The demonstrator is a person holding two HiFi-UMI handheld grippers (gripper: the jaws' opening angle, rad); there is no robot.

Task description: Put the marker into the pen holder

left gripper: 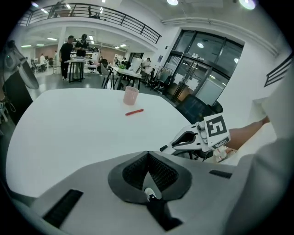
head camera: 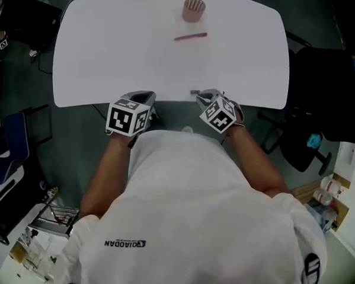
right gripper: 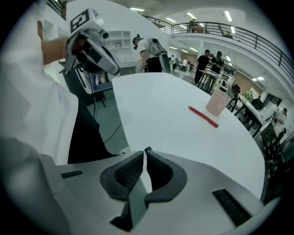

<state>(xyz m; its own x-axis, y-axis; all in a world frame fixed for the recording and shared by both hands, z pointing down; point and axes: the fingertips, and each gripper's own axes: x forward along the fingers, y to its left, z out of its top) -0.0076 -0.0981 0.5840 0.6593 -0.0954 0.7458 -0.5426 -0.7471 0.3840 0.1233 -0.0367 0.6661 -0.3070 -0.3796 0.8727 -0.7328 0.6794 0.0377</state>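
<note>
A red marker (head camera: 190, 36) lies on the white table (head camera: 102, 65), just in front of the pinkish mesh pen holder (head camera: 193, 9) that stands upright near the far edge. Both grippers hover at the table's near edge, far from the marker. My left gripper (head camera: 142, 97) has its jaws closed tip to tip and holds nothing (left gripper: 148, 153). My right gripper (head camera: 197, 94) shows a thin slit between its jaws (right gripper: 145, 151), with nothing in it. The marker (left gripper: 134, 111) and holder (left gripper: 131, 95) show ahead in the left gripper view, and the marker (right gripper: 203, 116) and holder (right gripper: 216, 103) to the right in the right gripper view.
A black chair (head camera: 321, 101) stands right of the table and a blue chair (head camera: 5, 147) to the left. Clutter lies on the floor at lower left (head camera: 45, 228). People and desks (left gripper: 73, 50) fill the hall beyond the table.
</note>
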